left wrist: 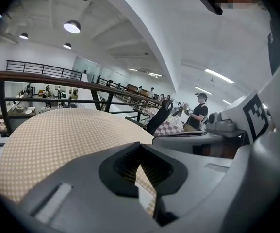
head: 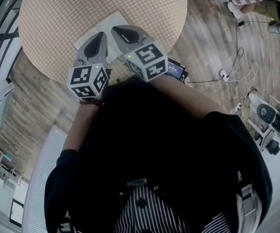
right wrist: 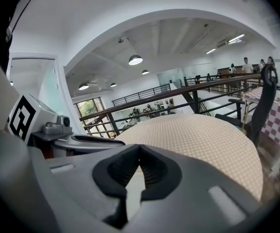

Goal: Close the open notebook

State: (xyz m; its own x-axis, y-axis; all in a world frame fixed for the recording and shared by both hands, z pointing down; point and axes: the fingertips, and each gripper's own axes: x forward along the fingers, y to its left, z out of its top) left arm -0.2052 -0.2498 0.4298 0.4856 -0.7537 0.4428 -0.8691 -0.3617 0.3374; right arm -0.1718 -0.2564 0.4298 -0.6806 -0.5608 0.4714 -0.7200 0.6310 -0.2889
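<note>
Left gripper (left wrist: 140, 149): fingertips closed against each other, nothing clamped, with only a sliver of pale surface showing through the hollow behind the tips. Right gripper (right wrist: 139, 149): fingertips likewise pressed shut and empty, with a similar pale strip seen through the hollow. Side by side in the head view, both angled forward and downward, tips over the notebook (head: 107, 27); contact with the paper not determinable.

Notebook lying flat as a pale sheet near the front edge of the round table (head: 47, 13), its near part hidden beneath the two grippers, its far corner free on the checked beige tabletop. Spine and fold line too indistinct to place. Around the table, wooden floor (head: 212, 42) with trailing cables.

Step in hand, as judged: approach and positioning, with the closing itself not begun and the notebook apparently still open.

Next move, as judged: finding the free edge of one leaf or cover, either by slipping a closed tip beneath it or by parting the fingers to pinch it, then swinging that half over the spine while the other gripper steadies the opposite half against sliding on the cloth
</note>
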